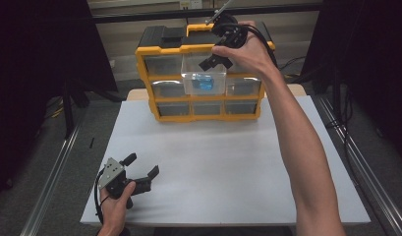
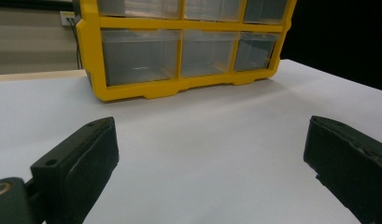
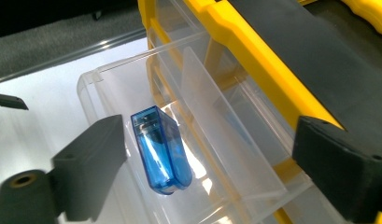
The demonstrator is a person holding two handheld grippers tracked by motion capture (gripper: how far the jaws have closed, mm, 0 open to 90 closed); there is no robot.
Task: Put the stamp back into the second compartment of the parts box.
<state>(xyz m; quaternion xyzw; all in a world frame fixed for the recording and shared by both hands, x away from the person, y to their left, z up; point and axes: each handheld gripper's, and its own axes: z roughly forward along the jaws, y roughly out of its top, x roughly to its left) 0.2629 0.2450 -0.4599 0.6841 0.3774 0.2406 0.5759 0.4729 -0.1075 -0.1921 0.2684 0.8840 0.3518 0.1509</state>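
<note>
Jaws wide on the left gripper [image 1: 139, 166], matte black pads gripping nothing, resting low on the smooth white table [image 1: 228, 167] near its left front corner. Over to the yellow plastic drawer cabinet [image 1: 144, 73] at the back: its clear middle drawer [image 1: 204, 82] is pulled out. Right gripper [image 1: 215, 60] hovers above that drawer, jaws spread, clasping nothing. Its own view catches what the high one blurs: a translucent blue, rounded-end plastic case [image 3: 160, 149] lying loose on the drawer floor, between the pads but untouched. The left gripper view shows the frosted bottom-row drawers [image 2: 139, 56]. No lettering readable.
</note>
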